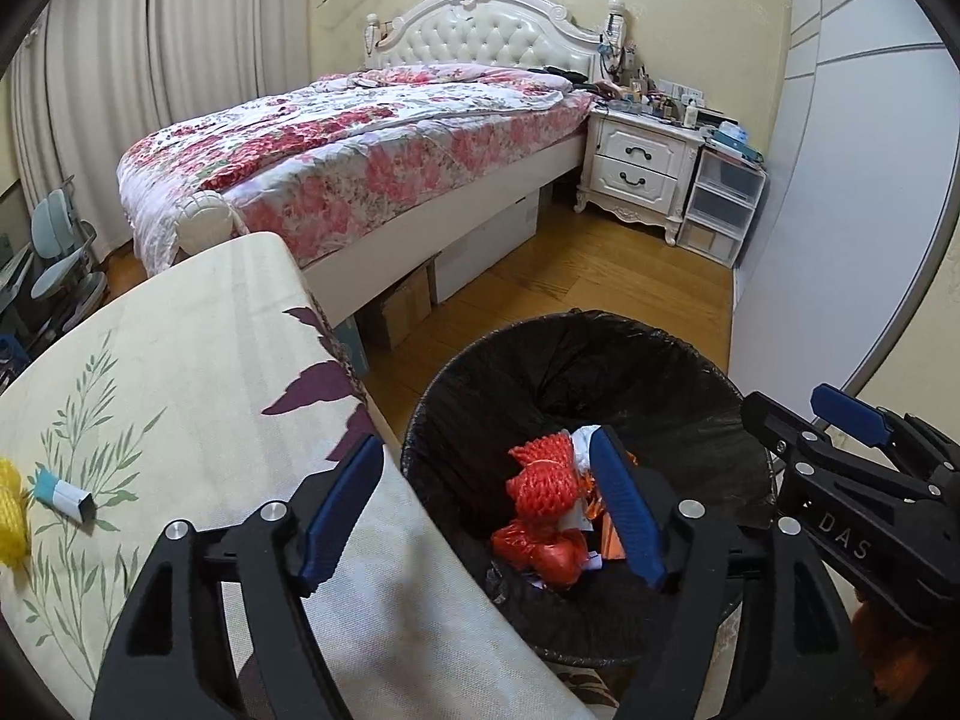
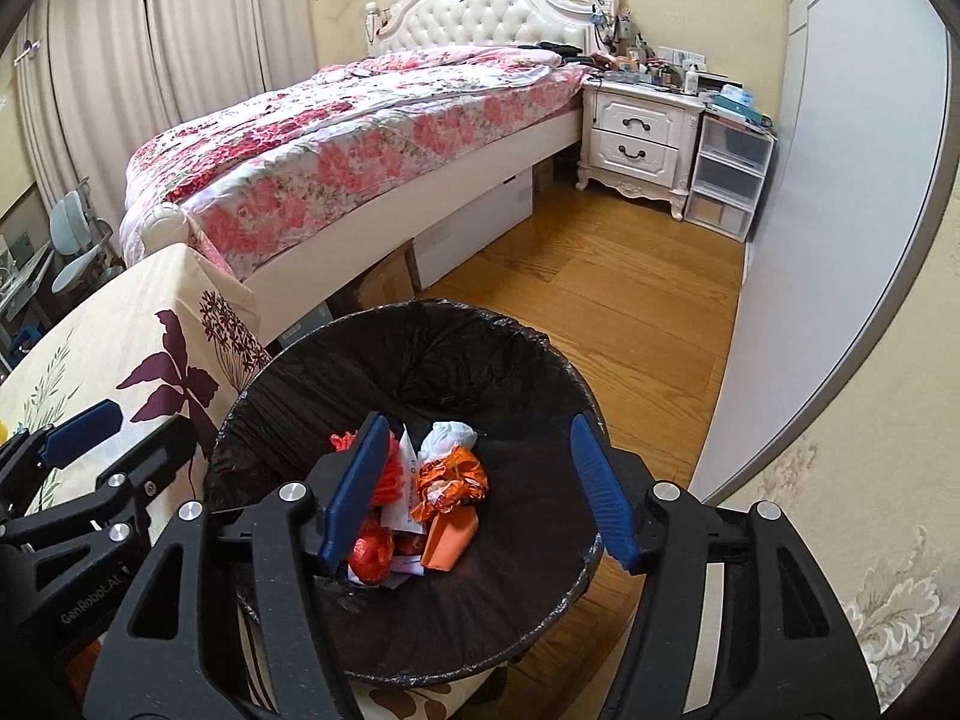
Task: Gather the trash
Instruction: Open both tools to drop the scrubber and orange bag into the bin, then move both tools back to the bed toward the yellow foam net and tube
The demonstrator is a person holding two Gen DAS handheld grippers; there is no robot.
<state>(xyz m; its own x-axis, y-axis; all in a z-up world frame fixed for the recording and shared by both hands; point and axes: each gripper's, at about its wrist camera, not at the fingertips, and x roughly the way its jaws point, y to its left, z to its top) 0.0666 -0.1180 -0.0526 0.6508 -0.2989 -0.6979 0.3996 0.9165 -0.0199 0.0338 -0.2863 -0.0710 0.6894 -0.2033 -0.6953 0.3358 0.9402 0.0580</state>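
Trash bin (image 2: 540,360), lined in glossy black, holds bright red-orange mesh netting (image 1: 540,468), a crinkled orange-and-silver foil wrapper (image 2: 453,480), a flat orange packet (image 2: 450,540), a pale blue-white wad (image 2: 450,435) and white paper scraps (image 2: 408,480). Table cloth (image 1: 180,360): cream, printed with green leafy sprigs and dark purple leaf shapes, bearing yellow netting (image 1: 12,516) and a small teal-and-white box (image 1: 63,495). Both grippers, left (image 1: 486,510) and right (image 2: 474,492): black frames, blue ribbed pads (image 1: 627,504), silver bolt heads; bedspread (image 1: 360,144) in pink-red florals on white, headboard (image 1: 480,30) white tufted, floor (image 2: 630,300) honey-brown wood.
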